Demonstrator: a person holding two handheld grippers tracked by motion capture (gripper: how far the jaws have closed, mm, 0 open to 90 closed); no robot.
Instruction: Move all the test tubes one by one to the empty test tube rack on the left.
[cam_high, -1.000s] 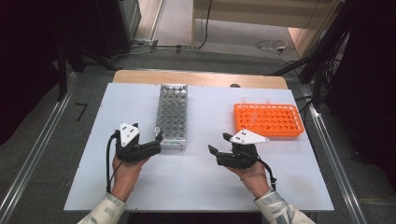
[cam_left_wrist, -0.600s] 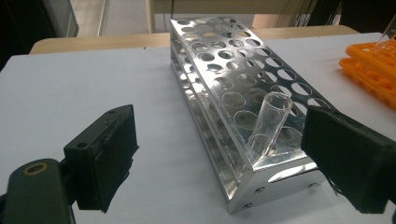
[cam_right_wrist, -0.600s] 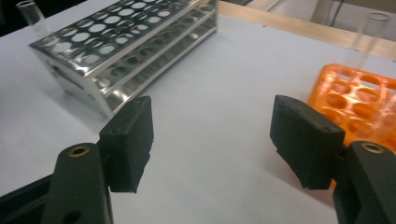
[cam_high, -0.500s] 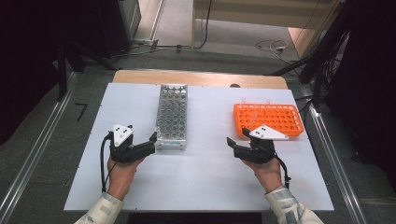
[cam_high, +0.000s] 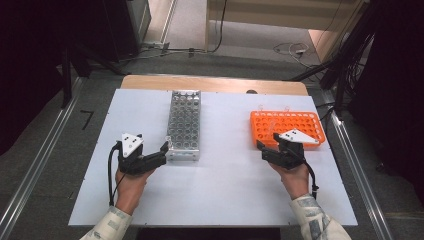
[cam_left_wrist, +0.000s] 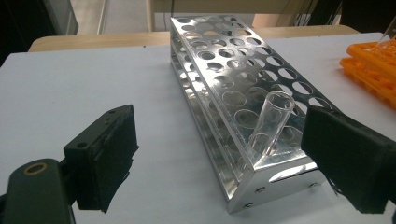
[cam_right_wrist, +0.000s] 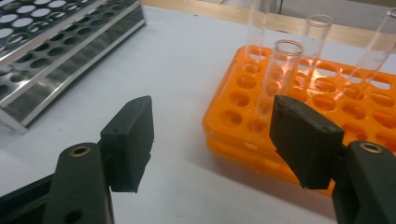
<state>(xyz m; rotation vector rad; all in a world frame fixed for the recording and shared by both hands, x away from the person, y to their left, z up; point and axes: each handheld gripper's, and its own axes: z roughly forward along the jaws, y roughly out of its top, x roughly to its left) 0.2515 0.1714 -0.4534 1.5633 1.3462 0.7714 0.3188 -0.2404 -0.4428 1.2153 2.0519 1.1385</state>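
Right gripper view: right tool (cam_right_wrist: 212, 142) jaws apart, glass tube (cam_right_wrist: 275, 79) just ahead, unclamped.

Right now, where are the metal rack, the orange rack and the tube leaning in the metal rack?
metal rack (cam_high: 183, 122): high view, middle of its perforated top plate.
orange rack (cam_high: 295, 123): high view, its holed top.
leaning tube (cam_left_wrist: 273, 119): left gripper view, upper glass wall.

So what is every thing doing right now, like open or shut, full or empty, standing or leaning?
Left gripper: open, holding nothing.
Right gripper: open, holding nothing.
Metal rack: flat on the table, nearly all holes empty.
Tube in metal rack: leaning in a near corner hole, empty.
Orange rack: flat on the table, a few tubes in it.
Orange rack's tubes: some upright, one leaning; empty.
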